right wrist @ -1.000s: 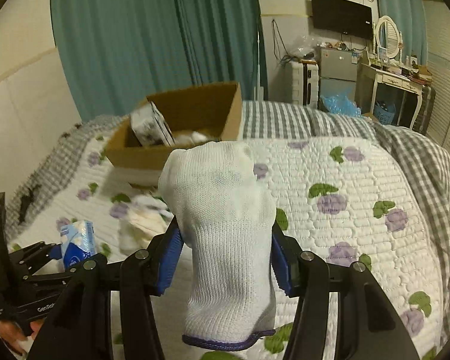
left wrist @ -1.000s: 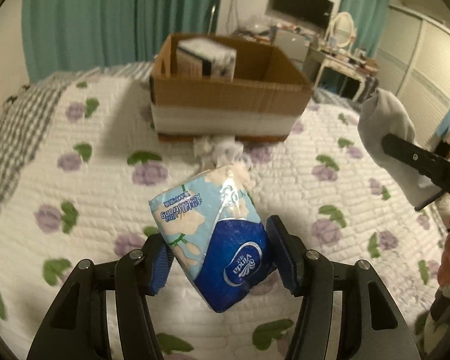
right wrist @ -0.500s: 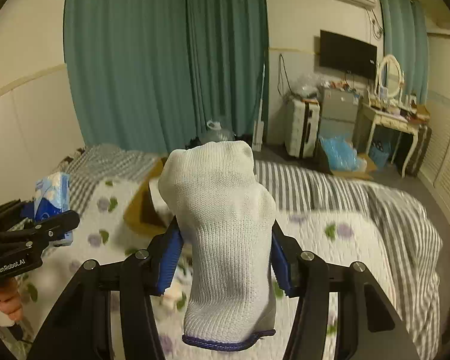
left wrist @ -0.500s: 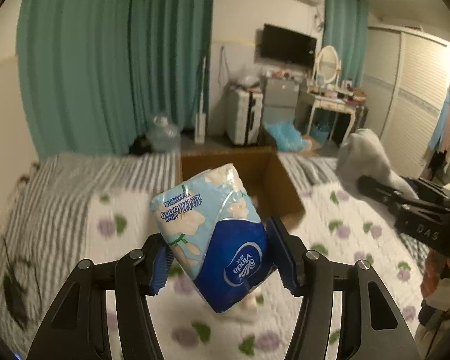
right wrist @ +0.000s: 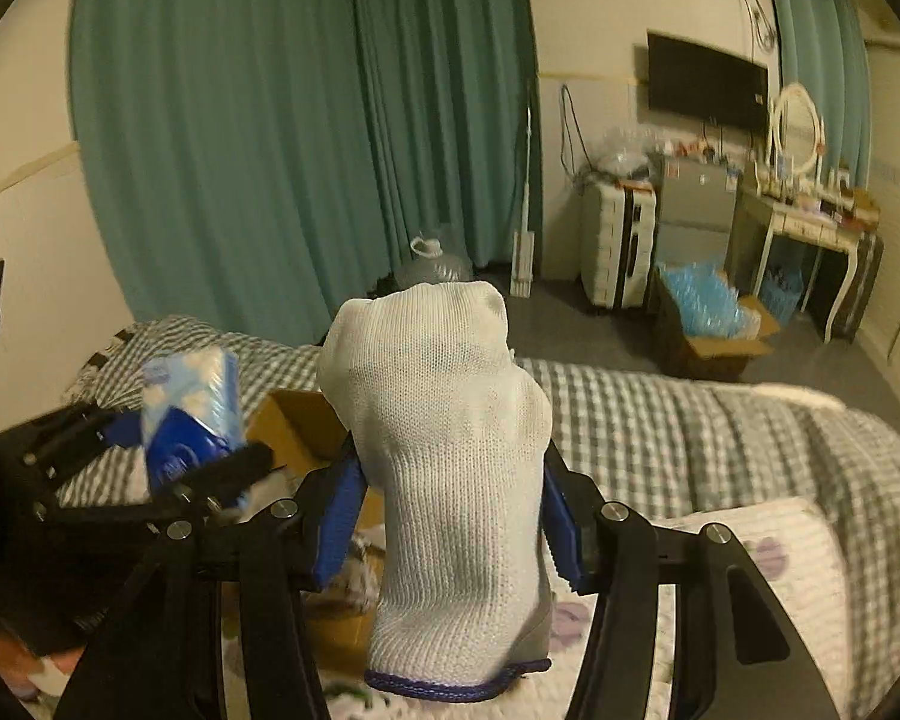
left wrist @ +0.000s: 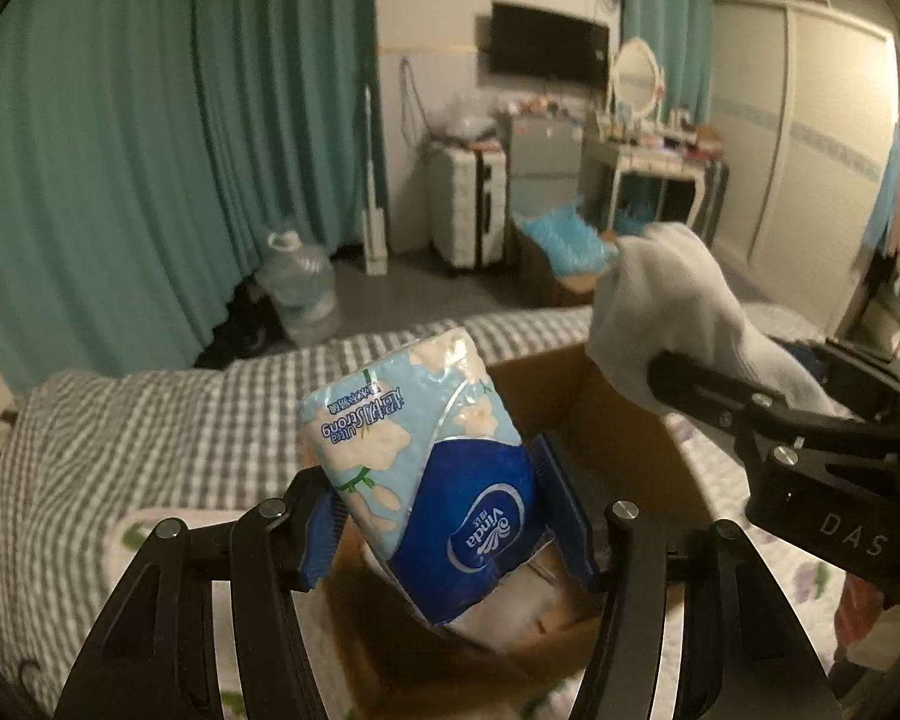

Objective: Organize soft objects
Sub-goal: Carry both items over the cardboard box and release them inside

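**Both grippers loaded above the cardboard box**

The bed (left wrist: 150,420), covered in a grey checked blanket with a white floral quilt nearer the cameras, fills the lower part of both views. On it sits an open cardboard box (left wrist: 618,420), its brown walls visible below and behind the two tools.

The right gripper (right wrist: 450,516) has its jaws clamped on a white knitted sock (right wrist: 450,450) with a dark blue cuff; the sock stands upright between the blue pads (right wrist: 339,516). In the left wrist view this sock (left wrist: 672,312) hangs over the box's far right corner.

The left gripper (left wrist: 444,516) has its jaws closed on a blue and pale blue tissue pack (left wrist: 426,456), tilted and held above the box opening.
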The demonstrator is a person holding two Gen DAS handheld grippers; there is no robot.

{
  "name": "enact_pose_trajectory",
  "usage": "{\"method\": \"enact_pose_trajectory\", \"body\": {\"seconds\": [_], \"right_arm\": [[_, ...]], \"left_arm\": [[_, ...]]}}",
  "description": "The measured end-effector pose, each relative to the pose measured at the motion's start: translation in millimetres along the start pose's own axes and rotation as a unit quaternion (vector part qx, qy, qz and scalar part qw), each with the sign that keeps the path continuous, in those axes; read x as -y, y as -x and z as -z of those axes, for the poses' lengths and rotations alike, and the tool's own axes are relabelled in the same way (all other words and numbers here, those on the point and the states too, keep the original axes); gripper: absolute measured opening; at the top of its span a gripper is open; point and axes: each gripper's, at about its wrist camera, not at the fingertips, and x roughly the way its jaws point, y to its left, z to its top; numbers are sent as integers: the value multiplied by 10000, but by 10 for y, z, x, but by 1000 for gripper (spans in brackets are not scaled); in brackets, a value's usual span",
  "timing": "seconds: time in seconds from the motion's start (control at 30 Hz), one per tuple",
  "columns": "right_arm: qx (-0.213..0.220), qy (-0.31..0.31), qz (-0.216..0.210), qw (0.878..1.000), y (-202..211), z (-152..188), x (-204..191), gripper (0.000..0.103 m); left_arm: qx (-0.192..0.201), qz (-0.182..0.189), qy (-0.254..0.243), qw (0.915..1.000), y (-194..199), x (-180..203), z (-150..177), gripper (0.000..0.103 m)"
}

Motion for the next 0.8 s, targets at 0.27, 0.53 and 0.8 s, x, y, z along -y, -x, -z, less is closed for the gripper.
{"method": "enact_pose_trajectory", "body": {"seconds": [0.27, 0.53, 0.8], "right_arm": [[44, -185, -107, 9998, -394, 80, 82, 64], [496, -301, 173, 9982, 216, -24, 280, 94], [830, 91, 377, 9958, 1394, 19, 180, 101]], "left_arm": [[189, -70, -726, 9972, -131, 150, 39, 65], [450, -296, -395, 9978, 452, 97, 50, 74], [1247, -337, -134, 9915, 1694, 111, 169, 83]]}}
